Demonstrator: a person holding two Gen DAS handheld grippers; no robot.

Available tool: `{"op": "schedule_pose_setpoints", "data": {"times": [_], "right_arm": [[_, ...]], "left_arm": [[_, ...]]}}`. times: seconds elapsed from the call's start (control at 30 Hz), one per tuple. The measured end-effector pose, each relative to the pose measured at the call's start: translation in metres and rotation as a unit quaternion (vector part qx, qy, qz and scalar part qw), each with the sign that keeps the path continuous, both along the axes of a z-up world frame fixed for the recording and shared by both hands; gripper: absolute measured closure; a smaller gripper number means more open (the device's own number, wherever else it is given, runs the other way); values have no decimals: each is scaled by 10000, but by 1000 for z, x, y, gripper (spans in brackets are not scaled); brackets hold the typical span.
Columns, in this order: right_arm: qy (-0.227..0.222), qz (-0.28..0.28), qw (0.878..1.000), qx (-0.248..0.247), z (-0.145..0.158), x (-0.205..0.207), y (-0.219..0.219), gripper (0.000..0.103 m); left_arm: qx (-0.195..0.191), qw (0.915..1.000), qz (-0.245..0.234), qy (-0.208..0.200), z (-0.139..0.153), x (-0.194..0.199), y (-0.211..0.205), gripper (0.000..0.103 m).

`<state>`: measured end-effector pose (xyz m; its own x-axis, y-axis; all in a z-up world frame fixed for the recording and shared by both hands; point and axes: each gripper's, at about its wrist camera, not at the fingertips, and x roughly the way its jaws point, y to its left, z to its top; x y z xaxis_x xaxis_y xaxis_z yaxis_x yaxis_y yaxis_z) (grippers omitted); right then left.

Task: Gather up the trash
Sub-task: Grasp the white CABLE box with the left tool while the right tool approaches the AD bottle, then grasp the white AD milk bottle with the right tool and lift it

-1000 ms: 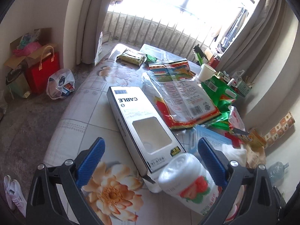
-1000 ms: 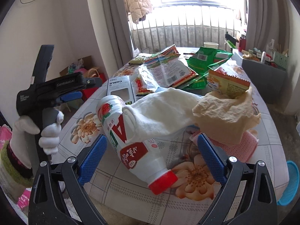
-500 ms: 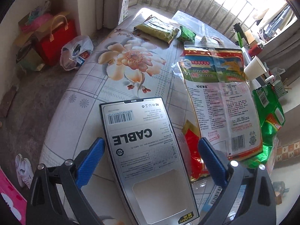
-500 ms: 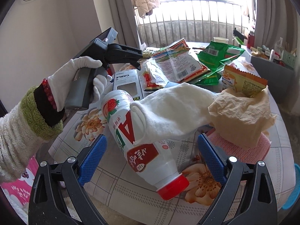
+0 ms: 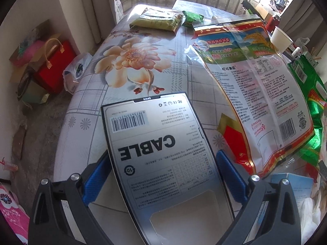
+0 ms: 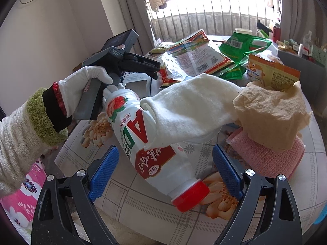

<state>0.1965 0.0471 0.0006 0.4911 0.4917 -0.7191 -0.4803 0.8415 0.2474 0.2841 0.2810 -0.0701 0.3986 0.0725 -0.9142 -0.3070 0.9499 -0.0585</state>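
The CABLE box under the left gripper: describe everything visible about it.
The CABLE box is a flat, grey-white cardboard package with a dark border, lying face-down on the floral tablecloth. Its printed back shows "CABLE", a barcode, a small-print table, an "OPEN" tab at the far end and a cut-out window near the camera. It lies between the open blue fingers of the left gripper; contact is not clear.

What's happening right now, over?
Left gripper open, straddling cable box. Right gripper open over toppled bottle. White cloth draped across bottle.
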Motion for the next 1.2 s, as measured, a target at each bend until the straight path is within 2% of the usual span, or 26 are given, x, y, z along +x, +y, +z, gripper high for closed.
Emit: {"op": "schedule_pose_setpoints", "data": {"times": [0.13, 0.37, 0.53, 0.67, 0.8, 0.87, 0.93, 1.03, 1.13, 1.2], "right_arm": [[77, 177, 9998, -46, -2, -9, 1, 16], [63, 467, 9988, -106, 3, -21, 5, 16], [-260, 694, 9972, -97, 25, -30, 12, 16], [-597, 1237, 9905, -82, 44, -27, 37, 16], [-862, 1955, 9756, -500, 43, -17, 81, 16], [-960, 2463, 9612, -791, 35, -15, 106, 16], [-1001, 3006, 9411, -1181, 24, -18, 132, 16], [-1299, 3776, 8974, -1876, 6, -36, 156, 16], [-1610, 4211, 8558, -2538, -14, -52, 164, 13], [-2022, 4348, 8294, -2865, -23, -62, 163, 12]], "left_arm": [[150, 9991, -299, -277, 1, -20, 17, 6], [64, 9971, -563, -503, 0, -59, 46, 6], [2, 9956, -641, -684, -1, -76, 46, 6], [71, 9949, -757, -670, -2, -79, 36, 6], [77, 9943, -844, -651, -3, -78, 30, 6], [67, 9941, -875, -637, -3, -78, 29, 6], [52, 9940, -890, -633, -3, -78, 29, 6], [21, 9940, -899, -627, -3, -77, 30, 6], [-4, 9935, -935, -649, -4, -77, 29, 6], [-23, 9929, -975, -673, -4, -78, 29, 6]]}}
